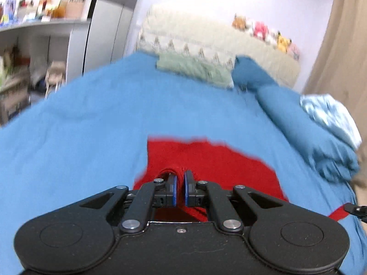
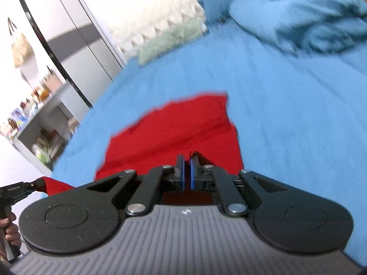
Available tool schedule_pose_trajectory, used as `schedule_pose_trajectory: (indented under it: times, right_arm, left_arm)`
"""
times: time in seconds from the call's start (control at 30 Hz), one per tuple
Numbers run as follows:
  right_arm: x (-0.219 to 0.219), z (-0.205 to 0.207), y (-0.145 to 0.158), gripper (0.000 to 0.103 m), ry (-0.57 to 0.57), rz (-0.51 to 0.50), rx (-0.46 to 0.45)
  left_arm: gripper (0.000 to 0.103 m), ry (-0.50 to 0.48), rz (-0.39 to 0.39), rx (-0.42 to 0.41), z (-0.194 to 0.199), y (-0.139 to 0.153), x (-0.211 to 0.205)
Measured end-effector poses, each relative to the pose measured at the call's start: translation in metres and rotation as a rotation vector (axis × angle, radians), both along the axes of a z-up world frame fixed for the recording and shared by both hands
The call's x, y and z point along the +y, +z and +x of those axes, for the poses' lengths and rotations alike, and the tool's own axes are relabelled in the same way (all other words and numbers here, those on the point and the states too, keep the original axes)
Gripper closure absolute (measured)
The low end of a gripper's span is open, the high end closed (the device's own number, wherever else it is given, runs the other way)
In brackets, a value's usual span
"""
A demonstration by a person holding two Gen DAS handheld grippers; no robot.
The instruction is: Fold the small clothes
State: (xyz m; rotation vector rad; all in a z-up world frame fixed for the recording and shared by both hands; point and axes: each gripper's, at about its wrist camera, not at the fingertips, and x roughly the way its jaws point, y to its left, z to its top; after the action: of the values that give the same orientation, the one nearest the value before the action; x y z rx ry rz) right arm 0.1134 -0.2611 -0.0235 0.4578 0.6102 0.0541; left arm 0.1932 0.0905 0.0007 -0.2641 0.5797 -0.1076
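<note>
One red garment [image 1: 206,160] is seen on the blue bed cover [image 1: 80,119], near the foot end of the bed and far from the headboard [image 1: 206,39]. Its long axis cannot be told with certainty, because the near part is lifted and hidden by the tools; the far edge is laid flat and is turned toward the headboard. Two grippers are counted. The left gripper [image 1: 180,181] is closed on a fold of the red cloth, and the right gripper [image 2: 187,168] is closed on another fold of it in the same way. In each view, the other tool is seen at the side, pinching a corner of the same garment. Between the garment's far edge and the headboard, a wide bare area of cover is left. Beside the headboard, one green pillow [image 1: 195,68] and one bundled blue duvet [image 1: 309,123] are placed. The pictures are blurred.
</note>
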Motion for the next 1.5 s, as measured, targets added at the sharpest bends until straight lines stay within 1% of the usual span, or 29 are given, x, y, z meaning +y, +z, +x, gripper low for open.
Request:
schedule_pose_trajectory:
  times: [0.1,0.17,0.2,0.27,0.33,0.4,0.47,0.53,0.67,0.7,0.73,0.77,0.8,0.83,0.87,0.9,0.93,0.97,1.0,1.07,1.1,1.17,1.2,1.27,1.3,1.33,1.37,1.43,1.5]
  right_arm:
    - [-0.010,0.067,0.023,0.083,-0.009,-0.022,-0.067]
    - [-0.016,0.116,0.032,0.083,-0.015,-0.026,-0.072]
    - [-0.018,0.141,0.033,0.083,-0.019,-0.027,-0.070]
    - [-0.019,0.193,0.028,0.083,-0.029,-0.044,-0.042]
    - [-0.022,0.238,0.012,0.083,-0.040,-0.060,-0.008]
    - [-0.023,0.277,-0.016,0.083,-0.054,-0.082,0.040]
    - [-0.027,0.306,-0.046,0.083,-0.062,-0.073,0.079]
    - [-0.032,0.325,-0.072,0.083,-0.073,-0.055,0.101]
    - [-0.038,0.350,-0.101,0.083,-0.094,-0.057,0.105]
    - [-0.040,0.357,-0.104,0.083,-0.100,-0.051,0.105]
    - [-0.042,0.362,-0.107,0.083,-0.104,-0.042,0.099]
    - [-0.042,0.364,-0.108,0.081,-0.106,-0.033,0.098]
    - [-0.045,0.372,-0.112,0.080,-0.103,-0.025,0.105]
    - [-0.044,0.376,-0.112,0.070,-0.112,-0.024,0.114]
    - [-0.044,0.375,-0.110,0.045,-0.120,-0.031,0.114]
    - [-0.043,0.370,-0.107,0.030,-0.123,-0.041,0.100]
    - [-0.041,0.360,-0.103,0.011,-0.123,-0.056,0.068]
    - [-0.036,0.348,-0.098,0.009,-0.106,-0.084,0.022]
    - [-0.030,0.339,-0.096,0.009,-0.075,-0.105,-0.005]
    - [-0.018,0.326,-0.100,0.009,0.002,-0.118,-0.002]
    - [-0.011,0.319,-0.104,0.009,0.036,-0.123,0.006]
    - [0.001,0.312,-0.119,0.009,0.095,-0.143,0.042]
    - [0.005,0.312,-0.128,0.009,0.101,-0.155,0.066]
    - [0.003,0.316,-0.146,0.012,0.064,-0.162,0.137]
    - [-0.002,0.317,-0.153,0.013,0.030,-0.149,0.158]
    - [-0.008,0.316,-0.156,0.013,-0.001,-0.127,0.157]
    - [-0.013,0.316,-0.157,0.016,-0.050,-0.112,0.167]
    - [-0.021,0.321,-0.155,0.019,-0.076,-0.079,0.190]
    - [-0.020,0.324,-0.146,0.018,-0.091,-0.088,0.203]
  left_arm:
    - [0.097,0.032,0.004,-0.048,0.065,0.011,-0.007]
    - [0.097,0.048,0.038,-0.063,0.109,0.009,-0.014]
    - [0.097,0.062,0.054,-0.059,0.136,0.003,-0.019]
    - [0.096,0.076,0.054,-0.033,0.173,-0.014,-0.024]
    - [0.097,0.101,0.049,0.007,0.212,-0.041,-0.028]
    - [0.097,0.116,0.059,0.041,0.237,-0.069,-0.030]
    - [0.097,0.124,0.061,0.084,0.254,-0.095,-0.032]
    - [0.097,0.138,0.063,0.109,0.269,-0.112,-0.030]
    - [0.096,0.155,0.060,0.143,0.293,-0.125,-0.025]
    - [0.091,0.163,0.058,0.157,0.300,-0.126,-0.025]
    - [0.082,0.174,0.057,0.159,0.304,-0.125,-0.026]
    - [0.073,0.189,0.064,0.160,0.306,-0.124,-0.025]
    - [0.057,0.191,0.075,0.158,0.307,-0.122,-0.025]
    - [0.045,0.185,0.092,0.144,0.305,-0.119,-0.028]
    - [0.039,0.174,0.114,0.124,0.299,-0.115,-0.029]
    - [0.032,0.154,0.147,0.099,0.288,-0.109,-0.031]
    - [0.029,0.133,0.171,0.086,0.280,-0.107,-0.034]
    - [0.029,0.103,0.195,0.082,0.271,-0.105,-0.039]
    - [0.029,0.065,0.210,0.086,0.261,-0.105,-0.042]
    - [0.023,-0.002,0.203,0.106,0.244,-0.113,-0.046]
    - [0.018,-0.027,0.194,0.127,0.236,-0.121,-0.048]
    - [0.018,-0.051,0.201,0.176,0.227,-0.140,-0.052]
    - [0.018,-0.050,0.218,0.207,0.224,-0.151,-0.053]
    - [0.019,-0.040,0.234,0.259,0.222,-0.169,-0.051]
    - [0.019,-0.047,0.240,0.249,0.220,-0.170,-0.052]
    - [0.019,-0.056,0.255,0.241,0.218,-0.169,-0.054]
    - [0.019,-0.064,0.270,0.249,0.218,-0.167,-0.055]
    - [0.019,-0.071,0.294,0.267,0.220,-0.161,-0.057]
    - [0.019,-0.059,0.300,0.269,0.218,-0.151,-0.056]
